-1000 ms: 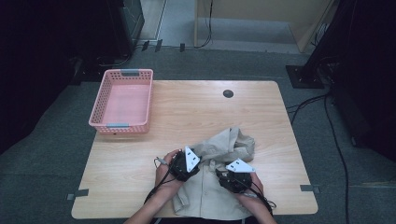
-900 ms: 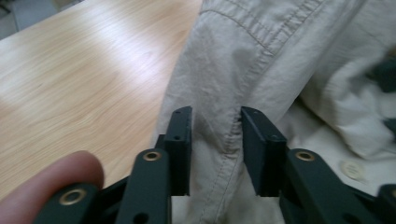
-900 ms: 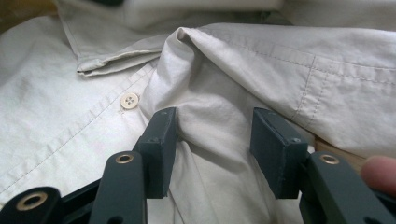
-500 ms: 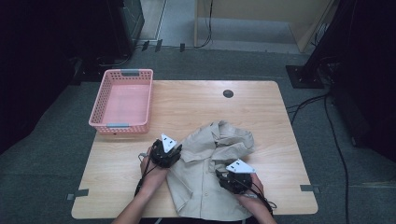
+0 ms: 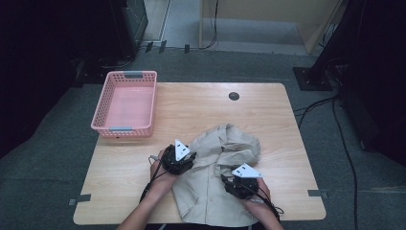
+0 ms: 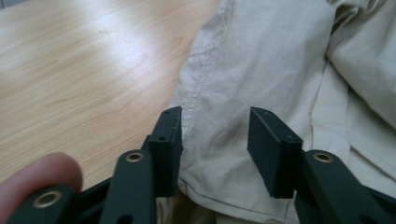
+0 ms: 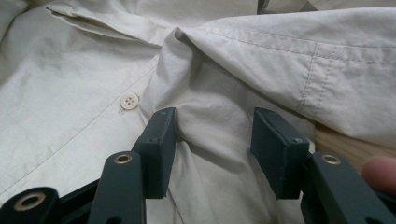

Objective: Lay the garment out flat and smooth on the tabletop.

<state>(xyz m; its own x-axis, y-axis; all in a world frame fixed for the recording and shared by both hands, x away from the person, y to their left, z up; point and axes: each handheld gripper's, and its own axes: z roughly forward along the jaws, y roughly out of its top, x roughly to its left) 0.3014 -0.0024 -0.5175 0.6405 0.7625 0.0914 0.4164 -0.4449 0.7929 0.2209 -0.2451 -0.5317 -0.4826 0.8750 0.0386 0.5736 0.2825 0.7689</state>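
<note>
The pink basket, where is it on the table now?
In the high view the pink basket stands at the table's far left corner, apart from the beige shirt.

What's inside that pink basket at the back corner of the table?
Nothing that I can see: the pink basket shows only its bare pink floor. Its near wall hides a thin strip of that floor. The beige shirt lies on the table, well outside it.

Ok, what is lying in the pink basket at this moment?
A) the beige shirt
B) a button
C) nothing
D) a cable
C: in the high view the pink basket shows a bare floor, while the beige shirt lies on the table near the person.
</note>
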